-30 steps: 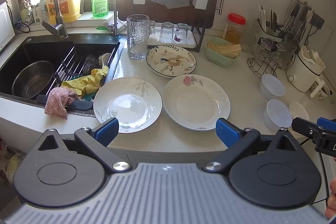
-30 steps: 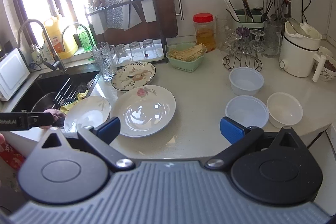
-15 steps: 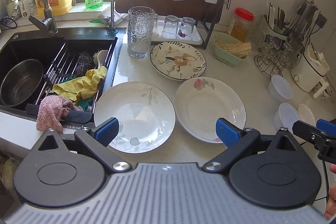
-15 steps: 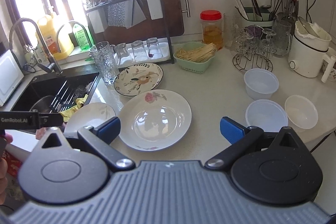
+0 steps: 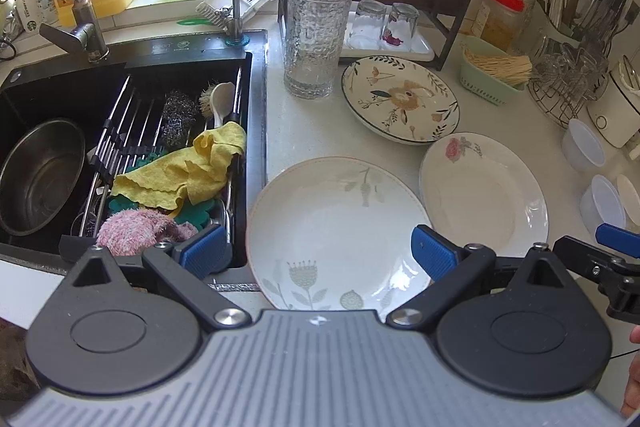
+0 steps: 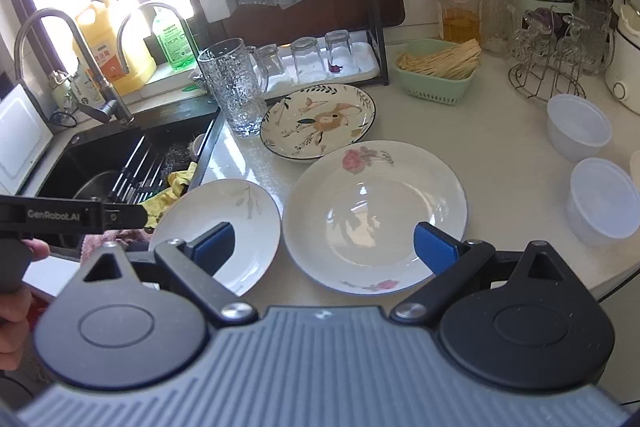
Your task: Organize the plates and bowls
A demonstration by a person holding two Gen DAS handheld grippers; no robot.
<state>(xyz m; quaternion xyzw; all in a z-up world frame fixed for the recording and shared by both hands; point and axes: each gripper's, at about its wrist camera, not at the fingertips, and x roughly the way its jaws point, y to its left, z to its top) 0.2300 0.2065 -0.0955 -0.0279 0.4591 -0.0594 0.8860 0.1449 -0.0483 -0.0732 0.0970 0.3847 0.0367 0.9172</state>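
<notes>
Left claw (image 5: 318, 251) wide, empty, over leaf plate (image 5: 336, 223) by sink (image 5: 256, 115), right claw (image 6: 322, 245) wide, just closing a bit, nothing between, over rose plate (image 6: 374, 211) right of sink

Glossy glazed ceramic is seen on the rose plate (image 6: 374, 215) & leaf-print plate (image 5: 336, 231); countertop (image 6: 504, 163) is smooth, speckled stone-like. Tumbler (image 5: 318, 37) is textured clear glass, sink pot (image 5: 38, 177) brushed metal. Yellow cloth (image 5: 188, 167) looks soft, tubs (image 6: 578, 125) translucent plastic.
</notes>
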